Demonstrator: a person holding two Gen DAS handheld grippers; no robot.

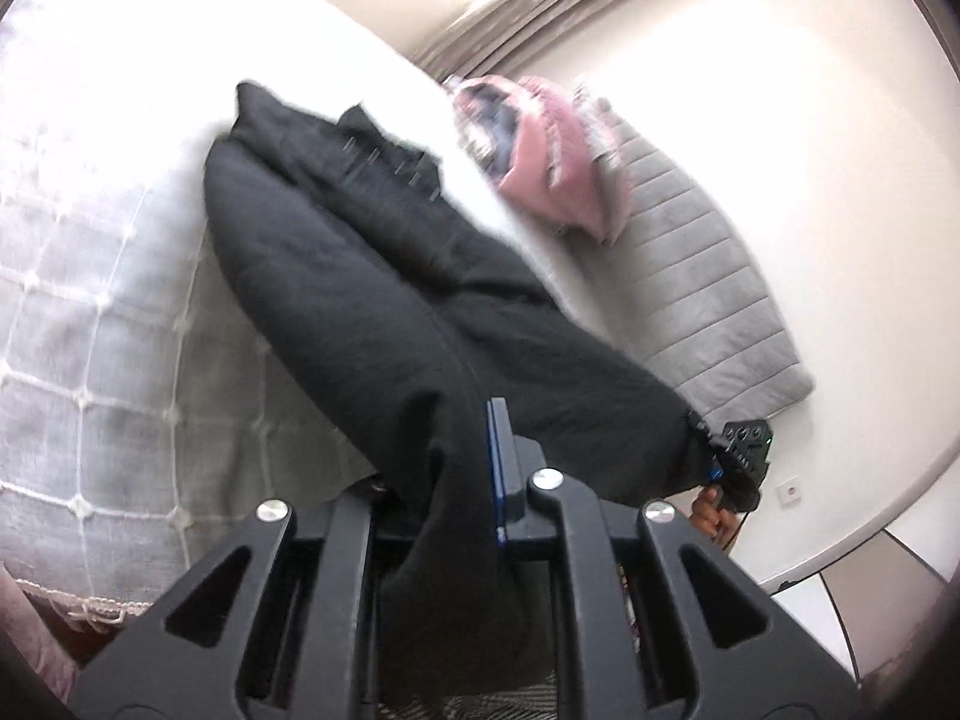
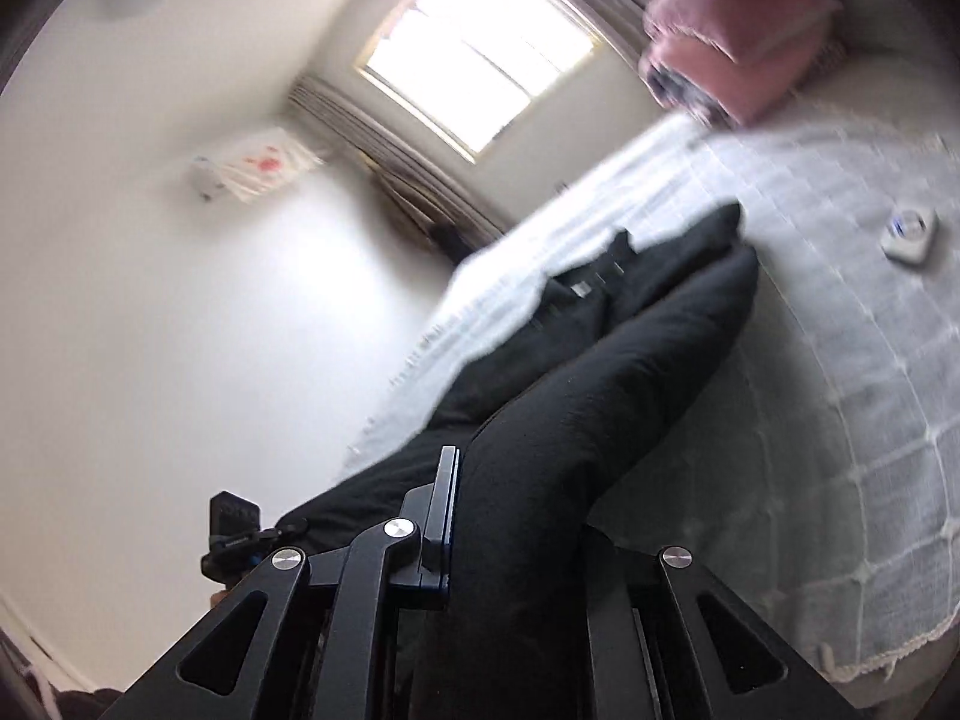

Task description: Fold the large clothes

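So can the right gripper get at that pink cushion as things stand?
Probably not: the right gripper is shut on the black garment, and the pink cushion lies across the bed.

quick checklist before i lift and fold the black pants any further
1. Left tool shut on the black pants: ok.
2. Right tool shut on the same pants: ok.
3. Cloth spans between both tools, one edge in each: ok.
4. Far end of the pants off the white bedspread: not ok, it lies there.
5. Pink pillow clear of the pants: ok.
6. Fabric flat, no twist: cannot tell, views blurred.
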